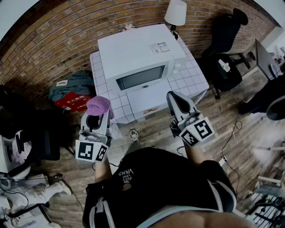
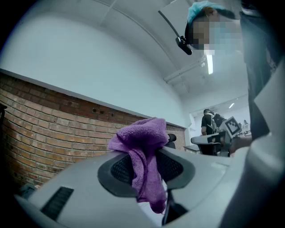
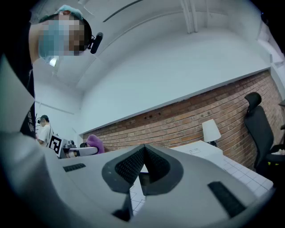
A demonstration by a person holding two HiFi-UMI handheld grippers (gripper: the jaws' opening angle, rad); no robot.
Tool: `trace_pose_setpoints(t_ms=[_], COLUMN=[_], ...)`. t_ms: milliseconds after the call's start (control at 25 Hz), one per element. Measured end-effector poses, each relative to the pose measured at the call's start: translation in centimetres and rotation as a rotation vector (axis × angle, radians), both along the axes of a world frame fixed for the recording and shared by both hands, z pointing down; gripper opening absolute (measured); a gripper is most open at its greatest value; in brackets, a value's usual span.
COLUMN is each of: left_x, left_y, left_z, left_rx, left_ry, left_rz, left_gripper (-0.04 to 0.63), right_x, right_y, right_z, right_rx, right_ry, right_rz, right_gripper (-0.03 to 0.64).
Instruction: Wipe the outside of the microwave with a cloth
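Note:
A white microwave (image 1: 140, 58) stands on a small white tiled table (image 1: 191, 71), its dark door window facing me. My left gripper (image 1: 99, 110) is held in front of the table's left corner, shut on a purple cloth (image 1: 99, 106) that bunches over its tips. In the left gripper view the cloth (image 2: 143, 158) hangs down between the two pads. My right gripper (image 1: 177, 99) hovers before the table's right front, jaws met at the tip with nothing in them. Its view shows the microwave top (image 3: 202, 149) and the cloth (image 3: 94, 142) far left.
A white lamp (image 1: 176, 12) stands behind the microwave by the brick wall (image 1: 53, 40). Bags and a red packet (image 1: 71, 101) lie on the wood floor left of the table. A black office chair (image 1: 225, 40) stands at the right. Cables cross the floor.

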State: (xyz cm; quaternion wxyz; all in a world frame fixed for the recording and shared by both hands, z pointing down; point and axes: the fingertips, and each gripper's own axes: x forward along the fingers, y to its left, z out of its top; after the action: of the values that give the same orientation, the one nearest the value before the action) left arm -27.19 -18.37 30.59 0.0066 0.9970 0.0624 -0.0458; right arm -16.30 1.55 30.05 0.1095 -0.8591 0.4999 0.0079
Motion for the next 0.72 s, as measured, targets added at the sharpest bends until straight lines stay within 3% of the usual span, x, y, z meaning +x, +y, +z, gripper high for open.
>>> trace_pose_setpoints(t_ms=[480,720], left_x=[5.4,8.9], left_y=[-5.0,-9.3], left_z=[0.8,0.7], left_rx=[-0.011,0.052], left_ry=[-0.009,-0.025], left_rz=[0.051,0.099], left_gripper=[0.129,0.129], right_x=[4.4,7.3], right_y=[-3.4,-6.3], right_z=[0.0,0.0], right_rx=[0.01,0.01], right_ry=[0.013,0.013], right_rz=[0.057,0.132], right_gripper=[-0.005,-0.005])
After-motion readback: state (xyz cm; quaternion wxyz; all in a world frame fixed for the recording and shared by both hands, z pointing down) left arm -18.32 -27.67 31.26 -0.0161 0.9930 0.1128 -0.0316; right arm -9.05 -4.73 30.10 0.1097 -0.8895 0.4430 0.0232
